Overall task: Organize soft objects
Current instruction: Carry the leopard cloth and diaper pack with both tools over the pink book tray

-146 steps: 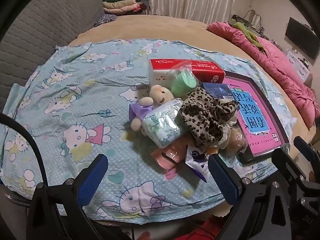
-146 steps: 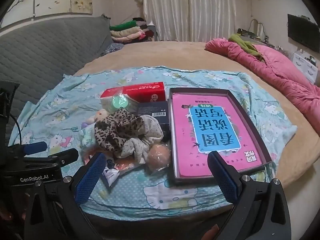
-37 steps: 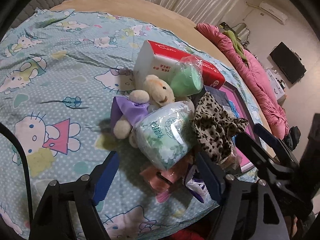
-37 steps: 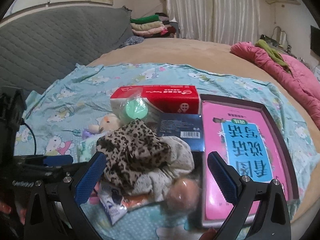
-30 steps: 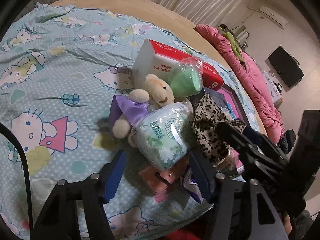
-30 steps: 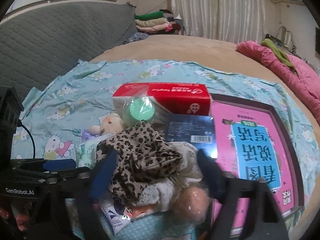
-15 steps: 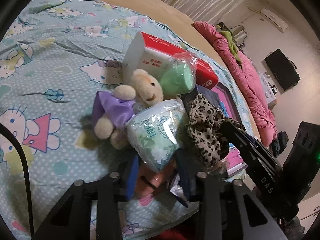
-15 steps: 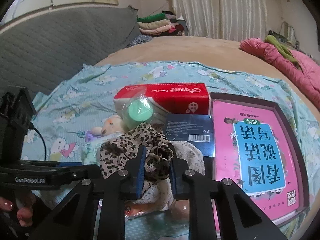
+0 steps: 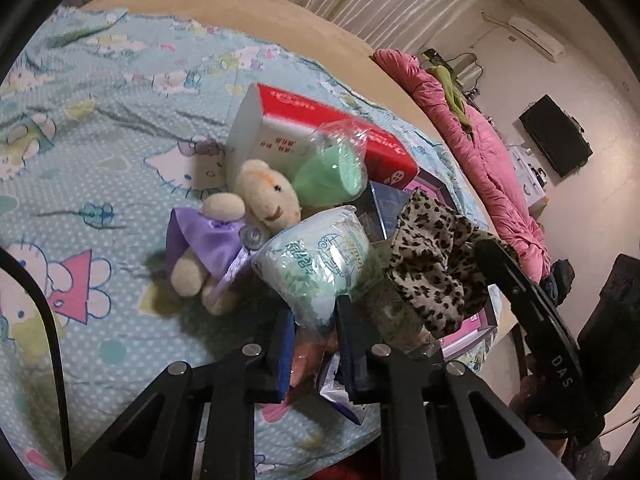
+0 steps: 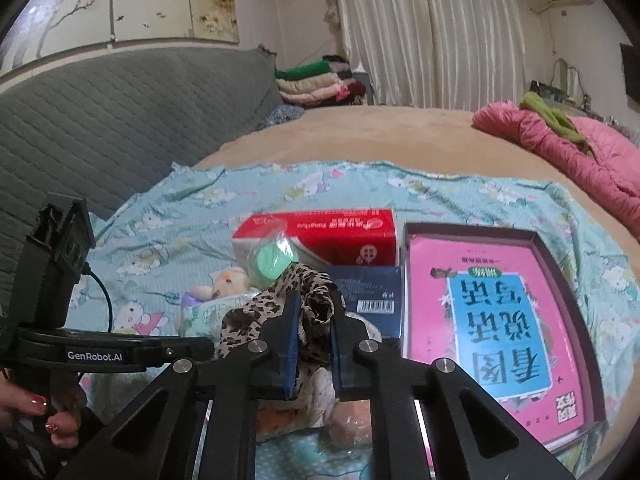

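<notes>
The left gripper (image 9: 314,334) has just been closing, and its blue-padded jaws now pinch the lower edge of a tissue pack (image 9: 320,264), a soft, rounded bundle in glossy clear film printed with pale green. The right gripper (image 10: 314,328) has also just been closing; its jaws are clamped on a fold of leopard cloth (image 10: 276,306), a thin, crumpled fabric bunched up between the pads and spilling out to the left of them. Both things sit in a small heap on a light blue cartoon-print sheet (image 9: 100,168), which lies wrinkled over a tan bed (image 10: 360,136). Against the tissue pack leans a fuzzy cream teddy bear (image 9: 256,208) in a shiny purple dress. Behind it stands a red and white tissue box (image 10: 320,236), with a green roll (image 9: 332,174) in crinkly clear wrap resting against its front. A dark blue box (image 10: 368,296) lies flat just behind the cloth, and to its right a shallow dark tray (image 10: 560,276) holds a pink book (image 10: 492,320) with a blue label. Under the cloth, crowded below the right gripper, are grey-white fabric, an orange wrapper and a round peach-coloured thing in film, all partly hidden. A pink quilt (image 10: 568,152) lies along the far right of the bed, and a grey quilted headboard (image 10: 100,120) curves round the left.
</notes>
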### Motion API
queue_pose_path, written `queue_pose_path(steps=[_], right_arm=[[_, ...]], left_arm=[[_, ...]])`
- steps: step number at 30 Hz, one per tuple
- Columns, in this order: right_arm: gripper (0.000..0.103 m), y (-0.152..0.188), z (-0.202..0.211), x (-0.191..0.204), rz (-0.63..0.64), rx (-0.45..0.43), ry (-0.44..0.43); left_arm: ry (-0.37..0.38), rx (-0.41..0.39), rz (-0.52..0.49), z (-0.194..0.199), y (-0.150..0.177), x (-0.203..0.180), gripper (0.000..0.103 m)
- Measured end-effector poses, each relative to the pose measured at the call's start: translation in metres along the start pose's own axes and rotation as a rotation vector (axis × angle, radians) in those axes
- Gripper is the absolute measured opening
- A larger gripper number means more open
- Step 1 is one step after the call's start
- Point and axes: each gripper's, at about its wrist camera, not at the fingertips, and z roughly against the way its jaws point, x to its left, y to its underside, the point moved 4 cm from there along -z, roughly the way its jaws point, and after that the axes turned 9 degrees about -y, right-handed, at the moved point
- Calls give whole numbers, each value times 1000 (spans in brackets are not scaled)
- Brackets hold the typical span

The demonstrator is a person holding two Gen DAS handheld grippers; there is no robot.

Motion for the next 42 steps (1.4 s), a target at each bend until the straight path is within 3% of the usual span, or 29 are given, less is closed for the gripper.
queue_pose_path(steps=[17,31,42], right_arm=[[12,-20,48,-30,-73,-145,50],[12,-20,93,-90,-200,-241,165],[12,-6,120,-139,-308,-281,273]], left_arm=[[-55,-136,-112,48,-16,-44,18],[-47,-132,-215,44,-16,-103,18],[-41,-71,-308,5,-6,-161,18]])
